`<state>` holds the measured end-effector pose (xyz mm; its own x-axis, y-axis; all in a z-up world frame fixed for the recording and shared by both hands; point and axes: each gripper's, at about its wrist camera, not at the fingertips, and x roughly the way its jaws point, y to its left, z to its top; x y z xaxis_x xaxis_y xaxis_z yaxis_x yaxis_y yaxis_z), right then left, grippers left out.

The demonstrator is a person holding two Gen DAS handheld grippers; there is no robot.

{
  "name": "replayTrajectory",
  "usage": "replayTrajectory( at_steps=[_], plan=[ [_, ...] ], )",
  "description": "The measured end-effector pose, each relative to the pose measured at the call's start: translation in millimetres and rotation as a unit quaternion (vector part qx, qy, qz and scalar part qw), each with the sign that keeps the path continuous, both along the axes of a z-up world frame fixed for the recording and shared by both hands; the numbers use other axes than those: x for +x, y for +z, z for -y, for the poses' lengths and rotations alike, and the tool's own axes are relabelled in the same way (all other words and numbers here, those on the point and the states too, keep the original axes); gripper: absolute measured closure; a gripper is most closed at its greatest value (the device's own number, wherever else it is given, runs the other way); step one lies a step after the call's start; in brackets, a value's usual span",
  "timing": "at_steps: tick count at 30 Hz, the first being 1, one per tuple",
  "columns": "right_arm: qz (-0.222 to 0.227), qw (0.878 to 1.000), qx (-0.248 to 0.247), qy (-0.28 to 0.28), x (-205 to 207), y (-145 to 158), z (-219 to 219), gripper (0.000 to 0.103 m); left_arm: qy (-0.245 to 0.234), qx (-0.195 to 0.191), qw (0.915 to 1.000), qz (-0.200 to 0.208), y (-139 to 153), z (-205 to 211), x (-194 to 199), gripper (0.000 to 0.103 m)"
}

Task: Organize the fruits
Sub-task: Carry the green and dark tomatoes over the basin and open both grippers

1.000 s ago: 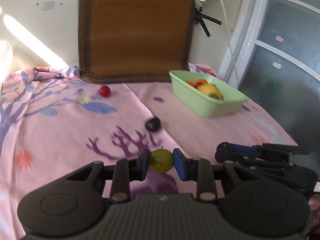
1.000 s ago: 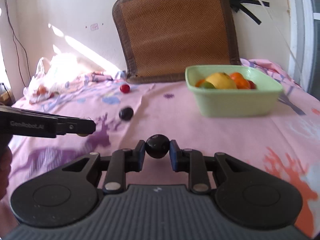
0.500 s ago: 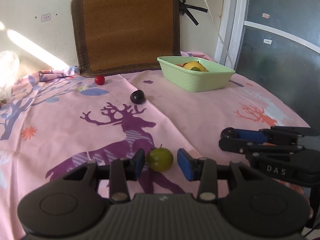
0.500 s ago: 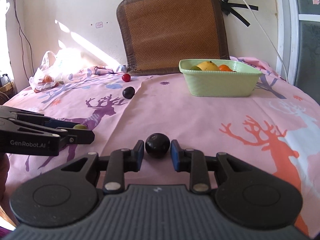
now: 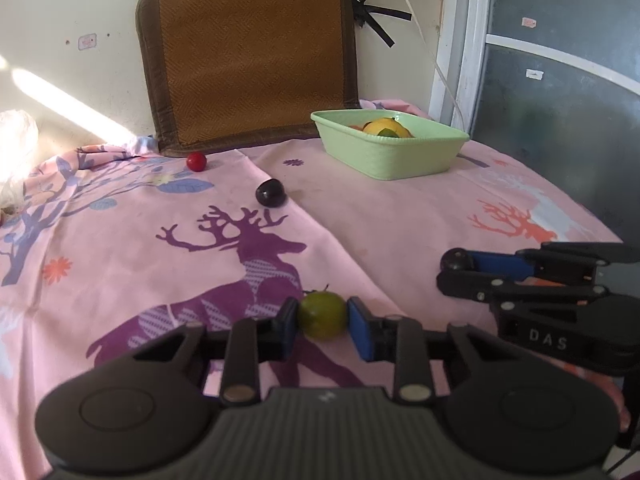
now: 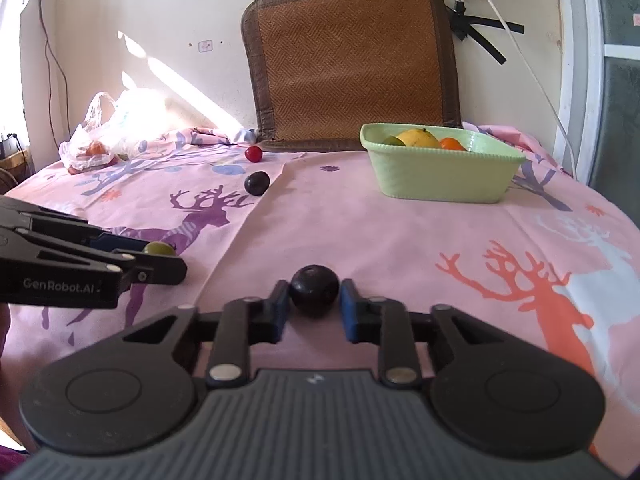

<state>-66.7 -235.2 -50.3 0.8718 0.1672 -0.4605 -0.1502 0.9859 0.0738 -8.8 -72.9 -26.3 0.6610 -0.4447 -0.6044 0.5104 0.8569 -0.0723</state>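
Two claws have re-closed after a brief release: the left claw [image 5: 322, 322] pinches the green fruit [image 5: 322, 316] at 6 o'clock on the surface [image 5: 400, 216], the right claw [image 6: 314, 304] the dark plum [image 6: 314, 289]. Both seem ready for the green basin [image 6: 440, 176] at 1 o'clock.

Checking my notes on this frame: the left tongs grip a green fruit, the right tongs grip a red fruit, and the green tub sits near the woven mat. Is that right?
Not quite. The right tongs grip a dark, near-black fruit, not a red one, as the right wrist view shows; the small red fruit lies loose near the woven mat. The left tongs do grip a green fruit, and the green tub sits near the mat.
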Motion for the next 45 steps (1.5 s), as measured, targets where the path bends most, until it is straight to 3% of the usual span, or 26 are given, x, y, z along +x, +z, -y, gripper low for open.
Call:
replayTrajectory(
  at_steps=[7, 12, 15, 20, 26, 28, 30, 34, 38, 42, 45],
  plan=[
    [0.023, 0.998, 0.057, -0.011, 13, 16, 30, 0.074, -0.037, -0.045, 0.9982, -0.011, 28, 23, 33, 0.076],
    [0.074, 0.994, 0.061, -0.048, 45, 43, 69, 0.074, -0.059, -0.096, 0.9934, -0.019, 61, 61, 88, 0.075],
    [0.079, 0.992, 0.068, -0.069, 73, 48, 91, 0.074, -0.055, -0.115, 0.9914, -0.030, 70, 84, 126, 0.075],
    [0.061, 0.991, 0.084, -0.090, 111, 42, 117, 0.074, -0.042, -0.106, 0.9919, -0.058, 66, 115, 186, 0.075],
    [0.048, 0.991, 0.077, -0.097, 130, 30, 121, 0.073, -0.032, -0.083, 0.9917, -0.093, 44, 132, 220, 0.074],
    [0.049, 0.991, 0.076, -0.097, 131, 30, 120, 0.069, -0.028, -0.083, 0.9921, -0.090, 41, 135, 222, 0.060],
    [0.055, 0.991, 0.073, -0.097, 130, 30, 119, 0.060, -0.026, -0.082, 0.9923, -0.089, 41, 136, 223, 0.054],
    [0.069, 0.989, 0.079, -0.101, 123, 34, 122, 0.060, -0.035, -0.101, 0.9912, -0.078, 52, 120, 212, 0.054],
    [0.086, 0.987, 0.085, -0.104, 106, 39, 122, 0.060, -0.031, -0.128, 0.9903, -0.044, 71, 74, 185, 0.050],
    [0.095, 0.986, 0.104, -0.092, 78, 37, 119, 0.060, 0.005, -0.129, 0.9913, -0.023, 73, 15, 160, 0.049],
    [0.074, 0.987, 0.124, -0.066, 61, 27, 112, 0.059, 0.047, -0.112, 0.9926, -0.012, 63, -27, 143, 0.049]
  ],
)
